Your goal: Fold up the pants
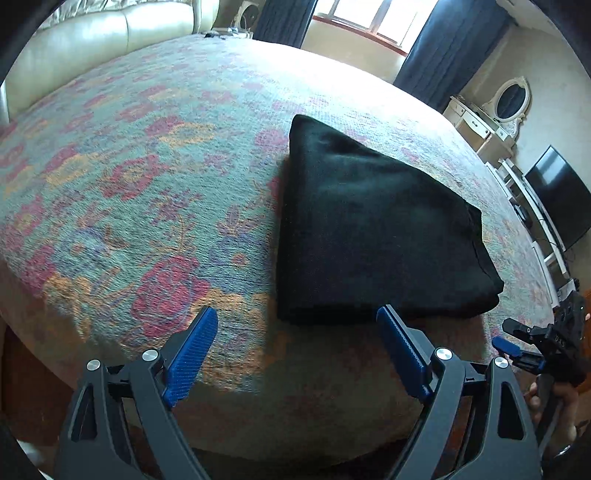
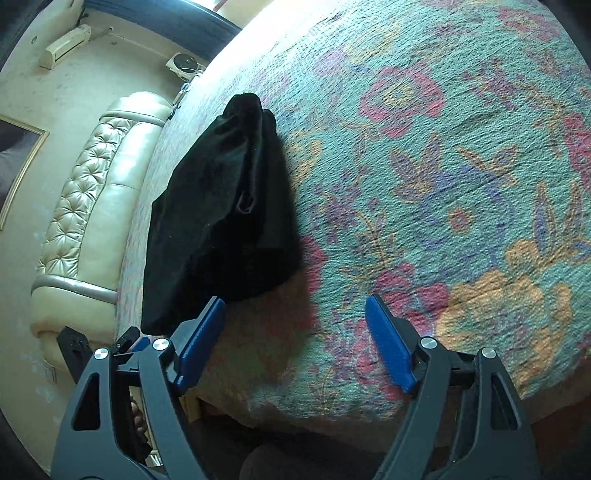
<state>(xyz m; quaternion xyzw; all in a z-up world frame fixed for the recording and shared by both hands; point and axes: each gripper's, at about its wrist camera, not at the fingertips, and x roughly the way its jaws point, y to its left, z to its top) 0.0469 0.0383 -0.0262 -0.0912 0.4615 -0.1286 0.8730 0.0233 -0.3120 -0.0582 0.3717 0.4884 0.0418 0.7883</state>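
Black pants [image 1: 373,229] lie folded into a compact bundle on a bed with a floral cover [image 1: 155,177]. In the left wrist view my left gripper [image 1: 297,321] hovers open just in front of the bundle's near edge, nothing between its blue pads. The right gripper [image 1: 511,341] shows at the right edge of that view, beside the bundle. In the right wrist view the pants [image 2: 225,218] lie up and to the left, and my right gripper [image 2: 295,310] stands open over the bed cover [image 2: 443,184], holding nothing.
A cream tufted headboard [image 2: 81,221] runs along the bed's far side. A dressing table with an oval mirror [image 1: 511,101], a dark television [image 1: 563,195] and curtained windows [image 1: 373,18] stand beyond the bed. A hand [image 1: 554,406] grips the right tool's handle.
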